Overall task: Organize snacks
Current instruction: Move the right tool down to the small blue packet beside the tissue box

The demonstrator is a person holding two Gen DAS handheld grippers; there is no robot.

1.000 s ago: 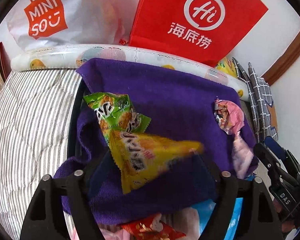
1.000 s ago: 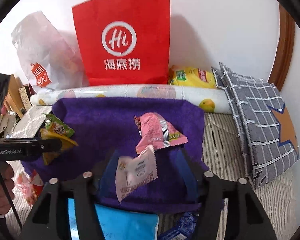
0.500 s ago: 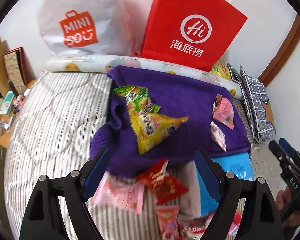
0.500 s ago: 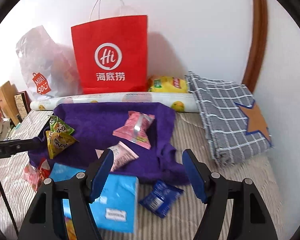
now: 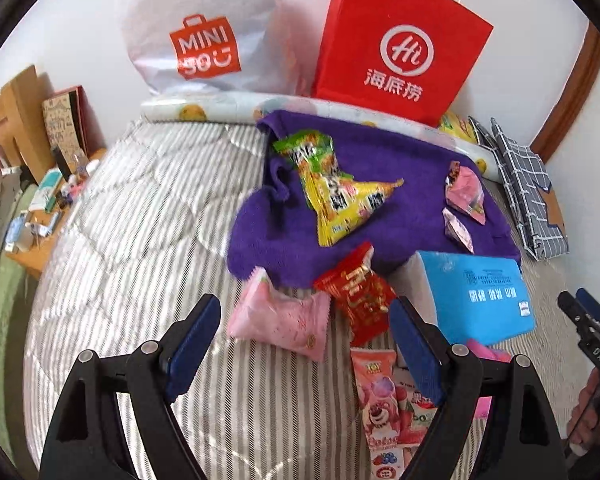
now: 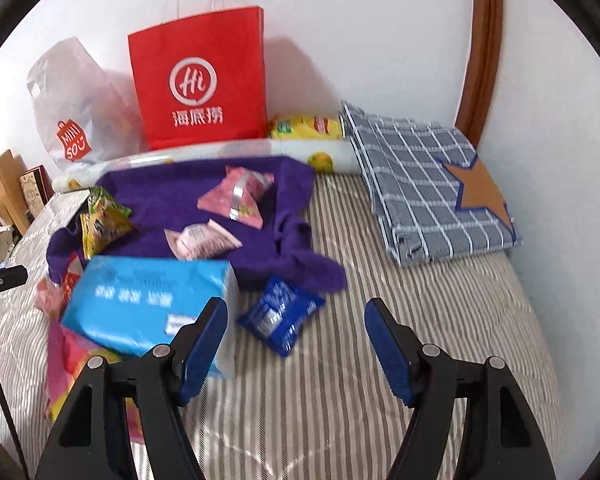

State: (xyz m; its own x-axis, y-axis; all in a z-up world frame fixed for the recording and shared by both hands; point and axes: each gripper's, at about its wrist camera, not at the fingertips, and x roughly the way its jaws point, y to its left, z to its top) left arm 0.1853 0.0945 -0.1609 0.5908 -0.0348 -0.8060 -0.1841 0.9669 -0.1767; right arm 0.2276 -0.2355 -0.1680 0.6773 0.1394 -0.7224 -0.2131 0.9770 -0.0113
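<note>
A purple towel (image 5: 380, 152) lies on the striped bed. On it are a green snack bag (image 5: 308, 152), a yellow snack bag (image 5: 348, 204) and two pink packets (image 5: 466, 190) (image 6: 202, 238). My left gripper (image 5: 304, 332) is open and empty, above a pink packet (image 5: 284, 320) and a red packet (image 5: 358, 292) in front of the towel. My right gripper (image 6: 296, 332) is open and empty, just behind a dark blue packet (image 6: 280, 314) on the bed. A blue tissue pack (image 6: 148, 300) lies left of it.
A red paper bag (image 6: 200, 84) and a white Miniso bag (image 5: 204, 28) stand against the wall behind a rolled mat (image 5: 204, 110). A folded grey checked cloth (image 6: 428, 184) lies at the right. More pink snack packs (image 5: 380, 400) lie near the left gripper. A bedside desk (image 5: 40, 216) is at the left.
Both grippers have let go of their packets, the yellow bag and a pink packet, onto the purple towel and pulled back toward the near side of the bed.
</note>
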